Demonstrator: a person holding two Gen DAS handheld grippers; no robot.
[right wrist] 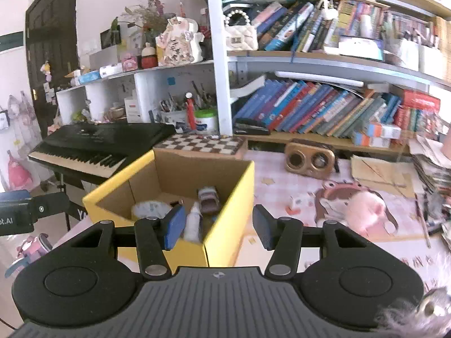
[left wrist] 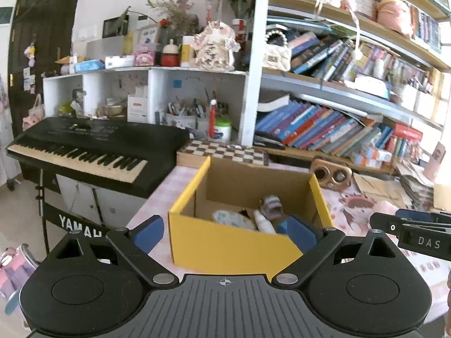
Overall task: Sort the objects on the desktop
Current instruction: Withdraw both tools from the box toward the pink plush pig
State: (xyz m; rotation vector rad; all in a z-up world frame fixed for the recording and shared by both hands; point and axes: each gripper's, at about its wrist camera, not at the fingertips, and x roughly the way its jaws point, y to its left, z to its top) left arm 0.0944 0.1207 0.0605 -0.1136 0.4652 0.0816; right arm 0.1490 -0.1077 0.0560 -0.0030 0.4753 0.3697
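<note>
1. Partly done, I judge: the yellow cardboard box (right wrist: pixel 174 197) just ahead of the right gripper (right wrist: pixel 217 226) already holds a crumpled white wad (right wrist: pixel 149 209), a small white bottle (right wrist: pixel 193 221) and a toy car (right wrist: pixel 208 198)
2. Left to sort, ahead and to the right of the right fingers (right wrist: pixel 174 225) on the desk (right wrist: pixel 276 191): a pink plush toy (right wrist: pixel 366 211), a brown headband-like piece (right wrist: pixel 342 190), a small white figure (right wrist: pixel 296 204), a wooden two-holed block (right wrist: pixel 310 159), loose pencils and paper
3. The right fingers stand partly apart with nothing between them, straddling the box's near corner
4. The left gripper (left wrist: pixel 225 233) is spread wide and empty, its pads bracketing the box's front wall (left wrist: pixel 225 242)
5. The box is corrugated card, yellow outside and raw brown inside, with straight flaps; the plush looks soft and fuzzy, the block smooth and rounded, the desk cloth pale pink check
</note>
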